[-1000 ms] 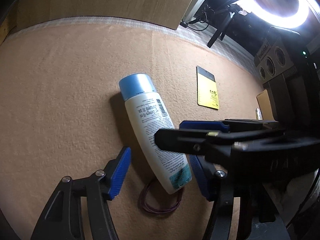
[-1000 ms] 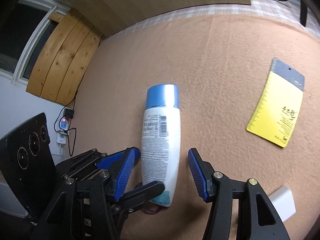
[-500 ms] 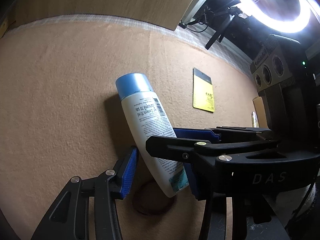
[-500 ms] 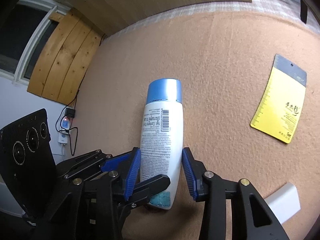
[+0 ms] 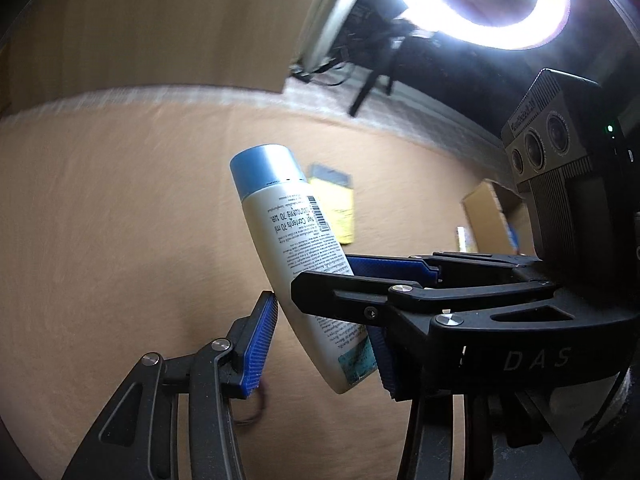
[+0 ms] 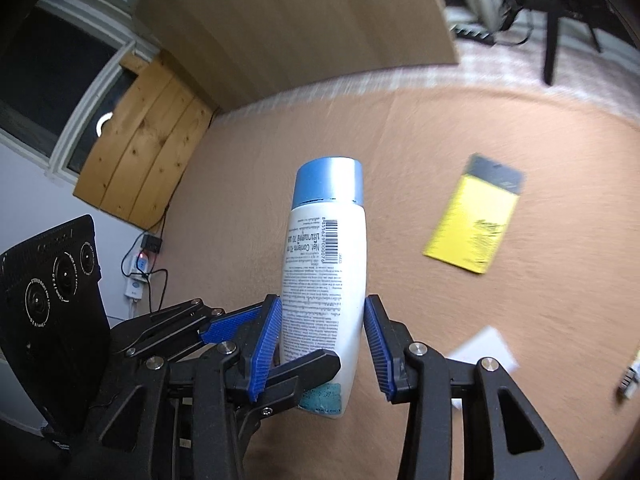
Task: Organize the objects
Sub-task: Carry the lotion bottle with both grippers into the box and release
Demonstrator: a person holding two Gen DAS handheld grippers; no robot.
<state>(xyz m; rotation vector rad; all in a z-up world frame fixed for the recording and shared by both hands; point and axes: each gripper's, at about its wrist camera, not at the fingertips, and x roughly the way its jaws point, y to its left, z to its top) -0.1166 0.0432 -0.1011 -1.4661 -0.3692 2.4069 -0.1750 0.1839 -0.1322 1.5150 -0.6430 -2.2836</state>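
Right tongs [image 6: 323, 350] and left tongs [image 5: 322, 344], just closed in, both clamped on lower body of bottle [image 6: 325, 276]. Bottle off surface [image 6: 440, 128], blue cap forward; double grip likely steadies carry. Yellow card [image 6: 474, 220] lies beyond, rubber band [image 5: 256, 408] below.

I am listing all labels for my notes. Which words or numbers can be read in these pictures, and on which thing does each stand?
"Net. Contents 70 ml", upside down: bottle.
Barcode digits, small print: too small to read.
"DAS": right gripper's frame, seen in the left wrist view.
Yellow card: dark mark, blurred, unreadable.
Camera lettering: blurred.
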